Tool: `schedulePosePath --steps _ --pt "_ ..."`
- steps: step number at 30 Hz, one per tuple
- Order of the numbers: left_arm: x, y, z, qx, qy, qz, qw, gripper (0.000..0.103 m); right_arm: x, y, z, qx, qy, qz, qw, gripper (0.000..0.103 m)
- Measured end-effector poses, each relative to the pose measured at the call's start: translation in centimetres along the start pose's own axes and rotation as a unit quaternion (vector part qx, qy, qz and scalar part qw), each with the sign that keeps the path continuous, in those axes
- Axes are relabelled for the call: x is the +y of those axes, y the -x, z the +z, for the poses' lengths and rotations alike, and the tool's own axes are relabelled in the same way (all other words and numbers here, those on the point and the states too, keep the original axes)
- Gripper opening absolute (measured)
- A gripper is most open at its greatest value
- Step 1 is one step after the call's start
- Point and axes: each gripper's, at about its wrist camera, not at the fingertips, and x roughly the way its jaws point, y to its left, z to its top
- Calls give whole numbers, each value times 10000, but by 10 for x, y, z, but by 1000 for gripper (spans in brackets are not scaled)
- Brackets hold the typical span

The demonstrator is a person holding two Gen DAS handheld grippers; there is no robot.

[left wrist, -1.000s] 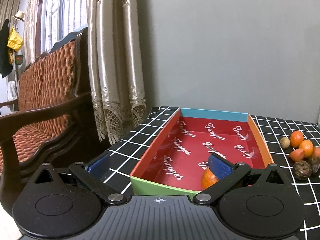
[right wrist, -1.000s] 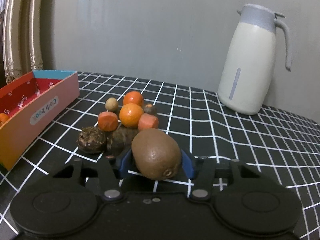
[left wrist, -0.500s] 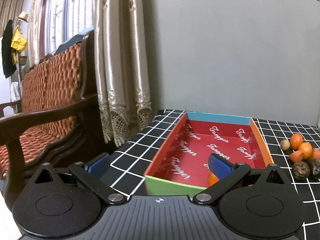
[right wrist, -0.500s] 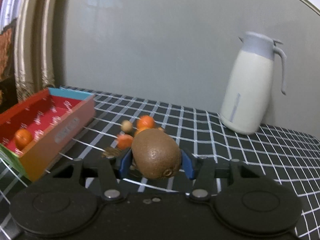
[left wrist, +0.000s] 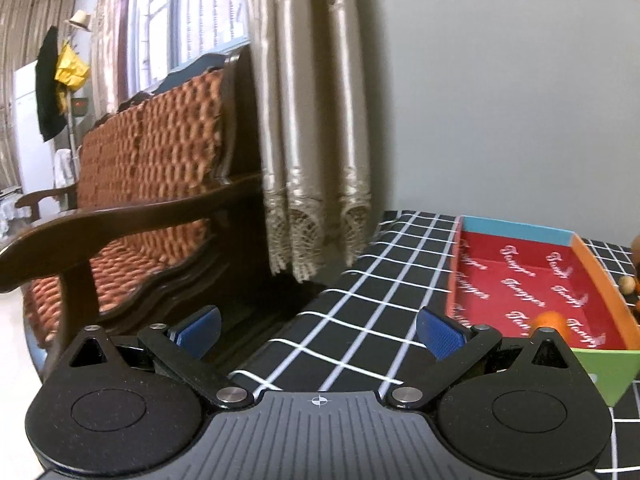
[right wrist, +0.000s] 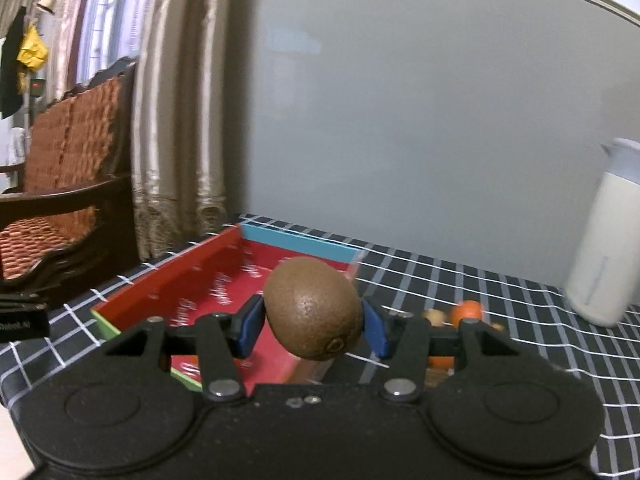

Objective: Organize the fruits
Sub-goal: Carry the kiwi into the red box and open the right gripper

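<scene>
So the biggest thing around is the wooden bench (left wrist: 132, 208) with the orange woven cushions, sitting off the left end of the desk (left wrist: 360, 292), with beige curtains (left wrist: 312, 128) hanging between it and the grey wall. The desk has a black cloth with a white grid on it. On the right side in the right wrist view there's a tall cream thermos jug (right wrist: 604, 248) with a grey top, a bit blurred. Toward the left end of the desk sits the shallow tray (right wrist: 168, 280), red inside with white script printed on it, a blue far wall, an orange right wall and a green near wall. The right gripper (right wrist: 312, 326) is hovering above the tray's near right part and its blue pads are pressed on both sides of a brown kiwi (right wrist: 314, 308), so it's clamped partway with the fruit held off the desk. The left gripper (left wrist: 316, 330) is spread wide with nothing between its pads, out over the desk's left part just left of the tray. Inside the tray near the front right corner there's one small orange (left wrist: 550, 320). The rest of the fruit pile (right wrist: 460, 314) is on the desk right of the tray, mostly hidden behind the right gripper, only an orange one and a pale little one really showing.
</scene>
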Motion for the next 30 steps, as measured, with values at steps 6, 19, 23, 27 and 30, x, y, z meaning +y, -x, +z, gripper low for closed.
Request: schedulePosePath --steps 6,19,23,27,30 --pt "20 -8 -3 61 -28 125 9999 103 21 -29 -5 272 88 61 9996 51" --pt "20 -6 -4 70 -35 82 9999 103 17 -16 -9 11 133 -101 9999 70" --pt "5 -2 -1 50 -108 -43 9999 103 -12 -2 -5 -117 -165 -218 9996 70" --pt "-13 7 1 5 -154 -179 9997 103 -46 12 -7 -108 -498 -385 9980 71" --pt "-29 14 3 -35 -195 -313 9993 103 -65 20 -12 -44 -620 -486 9969 71"
